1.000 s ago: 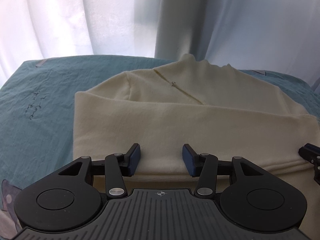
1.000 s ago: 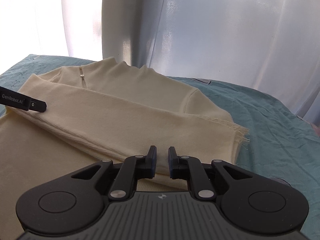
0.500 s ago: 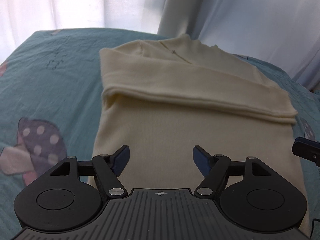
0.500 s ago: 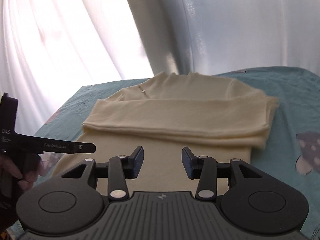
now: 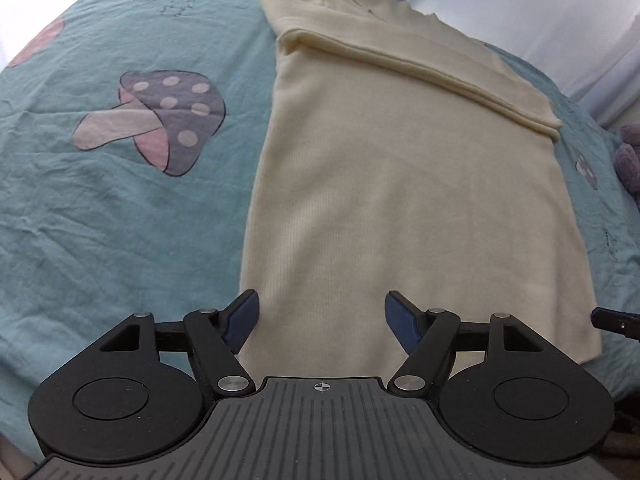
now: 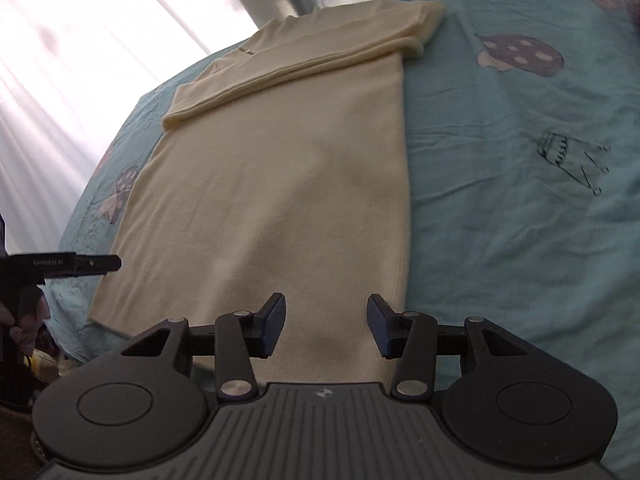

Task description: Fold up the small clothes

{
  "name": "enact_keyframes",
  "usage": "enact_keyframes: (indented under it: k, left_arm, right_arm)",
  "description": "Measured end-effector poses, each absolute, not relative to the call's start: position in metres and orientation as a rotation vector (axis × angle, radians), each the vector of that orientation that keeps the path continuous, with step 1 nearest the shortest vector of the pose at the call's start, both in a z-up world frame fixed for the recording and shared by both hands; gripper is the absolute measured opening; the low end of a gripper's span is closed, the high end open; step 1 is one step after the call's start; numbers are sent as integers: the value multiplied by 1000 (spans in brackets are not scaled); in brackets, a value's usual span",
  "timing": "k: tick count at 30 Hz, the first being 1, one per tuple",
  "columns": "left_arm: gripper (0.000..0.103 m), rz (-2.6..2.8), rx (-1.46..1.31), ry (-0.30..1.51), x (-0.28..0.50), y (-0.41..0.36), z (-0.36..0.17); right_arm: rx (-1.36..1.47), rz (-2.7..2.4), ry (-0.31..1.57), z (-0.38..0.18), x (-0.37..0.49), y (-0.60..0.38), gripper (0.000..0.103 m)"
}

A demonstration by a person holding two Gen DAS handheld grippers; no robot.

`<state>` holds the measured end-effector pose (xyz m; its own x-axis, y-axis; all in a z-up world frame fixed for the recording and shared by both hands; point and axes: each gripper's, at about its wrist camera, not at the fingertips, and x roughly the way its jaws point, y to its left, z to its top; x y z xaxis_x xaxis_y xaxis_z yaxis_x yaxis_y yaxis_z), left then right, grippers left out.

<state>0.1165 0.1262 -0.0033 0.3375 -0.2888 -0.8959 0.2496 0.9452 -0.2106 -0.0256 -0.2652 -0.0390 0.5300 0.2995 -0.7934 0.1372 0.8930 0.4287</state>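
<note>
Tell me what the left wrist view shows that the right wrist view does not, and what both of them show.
Only the left wrist view shows the big mushroom print on the sheet, beside the sweater's left edge, and a purple plush toy at the right border.

Only the right wrist view shows the crown drawing, the bright curtain and the person's hand holding the left tongs.

Both show the cream sweater lying flat on the teal bedsheet, sleeves folded across the top, and open, empty tongs: left, right.
</note>
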Motion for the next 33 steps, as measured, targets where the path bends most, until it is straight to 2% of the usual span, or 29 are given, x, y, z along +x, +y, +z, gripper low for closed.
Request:
enact_keyframes:
  k: [2,3,7,8,14,16,22,24,25,33]
  left_arm:
    - [62,-357,-49,1204,116,132,-5]
    - [60,-360,-62,1222,116,135,-6]
    - [56,-398,-97,1258,111,142,-8]
    - [50,-404,-93,1266,110,142,-8]
    - [33,-403,-136,1313,110,152,-11]
    - [31,-367,-153,1324,111,160,-10]
    - [31,-343,-205,1331,112,176,-8]
    - [39,-313,-183,1330,112,179,-7]
    - [40,-287,-155,1326,114,181,-5]
    - [40,-331,-228,1347,116,189,-7]
  right_arm:
    - [525,89,1024,-40,-33,-273,43]
    - [544,83,1028,-41,-37,-277,39]
    - [583,56,1039,-41,-44,-288,39]
    - [587,56,1044,-41,-45,-290,39]
    - [715,100,1082,-55,-45,-301,38]
    - [742,117,1087,-57,-43,-303,37]
    - [810,145,1097,-62,-45,-308,37]
    - [813,149,1098,-62,-45,-308,37]
    - [811,151,1100,-62,-44,-307,37]
    - [807,163,1105,-61,-41,-305,37]
